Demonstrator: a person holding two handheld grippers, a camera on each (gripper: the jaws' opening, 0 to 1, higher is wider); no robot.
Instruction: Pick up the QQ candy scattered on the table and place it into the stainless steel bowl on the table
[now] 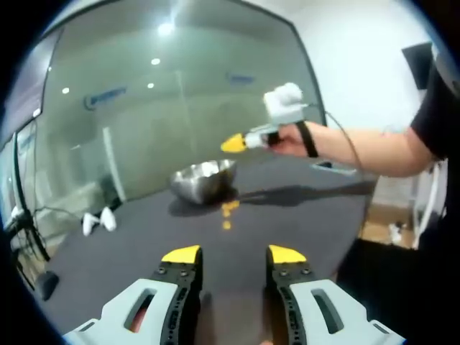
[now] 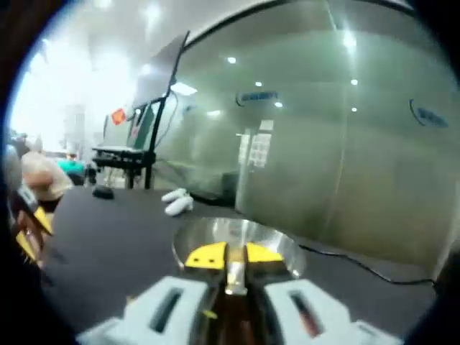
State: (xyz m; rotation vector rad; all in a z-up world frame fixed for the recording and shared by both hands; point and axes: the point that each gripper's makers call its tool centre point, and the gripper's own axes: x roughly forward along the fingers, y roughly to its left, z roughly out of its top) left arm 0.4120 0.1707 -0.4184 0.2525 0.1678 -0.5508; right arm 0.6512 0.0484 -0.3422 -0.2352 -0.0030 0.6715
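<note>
Candy in right gripper (image 2: 228,256) blurred over bowl (image 2: 287,248).

Grey hand-held gripper (image 1: 233,254) with yellow tips; person wears black sleeve (image 1: 437,108).

The bowl (image 1: 203,180) is shiny polished metal that mirrors its surroundings. The table (image 1: 287,230) top looks dark, matt and smooth. Both grippers, left (image 1: 233,254) and right (image 2: 234,254), have pale plastic bodies with yellow tips. The wall (image 1: 180,100) behind is glossy frosted glass.
</note>
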